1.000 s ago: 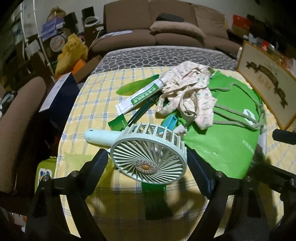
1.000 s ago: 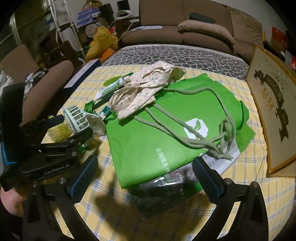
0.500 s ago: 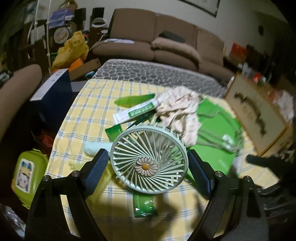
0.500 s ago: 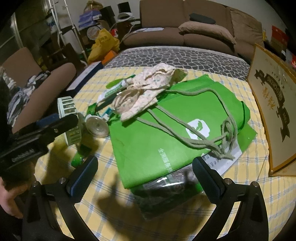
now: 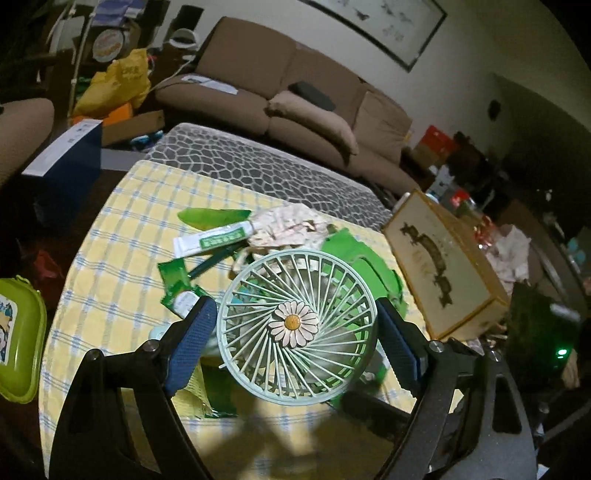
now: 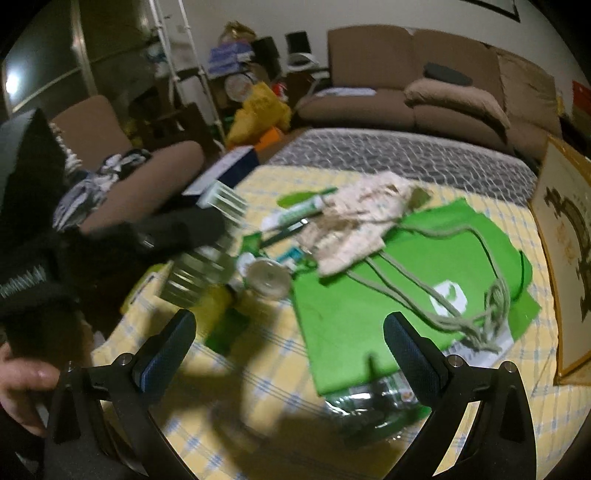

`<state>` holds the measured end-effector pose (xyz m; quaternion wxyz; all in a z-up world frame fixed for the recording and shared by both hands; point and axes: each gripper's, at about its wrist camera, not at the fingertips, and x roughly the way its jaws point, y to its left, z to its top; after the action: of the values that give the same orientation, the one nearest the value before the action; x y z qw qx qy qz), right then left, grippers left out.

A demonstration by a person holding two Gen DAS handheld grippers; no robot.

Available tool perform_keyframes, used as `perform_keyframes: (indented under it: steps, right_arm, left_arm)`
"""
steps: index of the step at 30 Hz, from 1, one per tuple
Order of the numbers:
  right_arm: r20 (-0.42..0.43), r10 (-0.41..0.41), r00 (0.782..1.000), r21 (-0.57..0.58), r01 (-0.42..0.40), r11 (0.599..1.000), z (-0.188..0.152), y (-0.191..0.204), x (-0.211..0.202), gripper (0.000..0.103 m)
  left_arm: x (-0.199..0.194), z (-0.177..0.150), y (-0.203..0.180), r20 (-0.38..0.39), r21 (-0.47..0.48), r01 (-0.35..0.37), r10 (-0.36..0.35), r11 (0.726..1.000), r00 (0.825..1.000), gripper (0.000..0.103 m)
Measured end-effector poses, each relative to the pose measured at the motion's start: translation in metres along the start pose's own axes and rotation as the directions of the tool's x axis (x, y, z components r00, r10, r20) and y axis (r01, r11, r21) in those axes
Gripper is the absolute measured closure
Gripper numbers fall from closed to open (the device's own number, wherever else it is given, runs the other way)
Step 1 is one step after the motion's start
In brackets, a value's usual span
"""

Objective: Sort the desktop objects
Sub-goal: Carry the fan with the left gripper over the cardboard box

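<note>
Above the checked tablecloth (image 5: pixel 110 280), left gripper (image 5: pixel 293 332) clamped on the mint fan (image 5: pixel 295 325) (daisy-centred), right gripper (image 6: pixel 290 349) wide, empty.

Brown sofa (image 5: pixel 295 92), framed picture (image 5: pixel 373 27), yellow bag (image 6: pixel 258 110)

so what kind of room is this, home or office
Most likely a home living room, and a cluttered one. A brown sofa with a loose cushion stands behind the table with its yellow checked tablecloth, a framed picture hangs on the wall, and household odds and ends crowd the edges.
</note>
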<state>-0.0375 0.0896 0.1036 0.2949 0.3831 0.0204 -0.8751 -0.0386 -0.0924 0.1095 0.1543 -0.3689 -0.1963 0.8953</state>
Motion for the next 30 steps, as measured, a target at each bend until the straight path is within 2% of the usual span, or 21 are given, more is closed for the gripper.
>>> perform_keyframes:
  steps: [7,8,10,13,17,19,25,30]
  right_arm:
    - [0.065,0.086,0.994,0.011,-0.087,0.996,-0.001,-0.001,-0.015,0.001]
    - [0.076,0.101,0.992,0.020,-0.103,0.995,0.000,-0.002,-0.018,0.004]
    - [0.082,0.137,0.987,0.046,-0.141,0.989,0.001,-0.005,-0.021,0.014]
    - [0.076,0.173,0.982,0.088,-0.179,0.980,0.003,-0.012,-0.023,0.044]
    - [0.087,0.204,0.975,0.142,-0.215,0.966,0.004,-0.025,-0.029,0.056]
    - [0.108,0.204,0.973,0.157,-0.219,0.963,0.004,-0.032,-0.038,0.068]
    - [0.136,0.187,0.973,0.174,-0.210,0.962,0.008,-0.051,-0.058,0.070]
    - [0.185,0.161,0.969,0.204,-0.198,0.959,0.015,-0.080,-0.081,0.070]
  left_arm:
    - [0.001,-0.001,-0.017,-0.033,-0.035,0.069,-0.070,0.997,0.997,0.020]
    - [0.001,-0.001,-0.020,-0.037,-0.032,0.077,-0.078,0.997,0.996,0.020]
    - [0.001,-0.002,-0.027,-0.045,-0.028,0.092,-0.093,0.995,0.995,0.020]
    - [0.002,-0.003,-0.040,-0.055,-0.026,0.110,-0.111,0.994,0.992,0.020]
    - [0.007,-0.005,-0.062,-0.071,0.002,0.111,-0.111,0.994,0.991,0.020]
    - [0.009,-0.006,-0.072,-0.075,0.019,0.105,-0.103,0.994,0.992,0.020]
    - [0.015,-0.003,-0.101,-0.083,0.042,0.115,-0.111,0.992,0.990,0.020]
    - [0.024,0.009,-0.140,-0.091,0.082,0.135,-0.128,0.987,0.988,0.020]
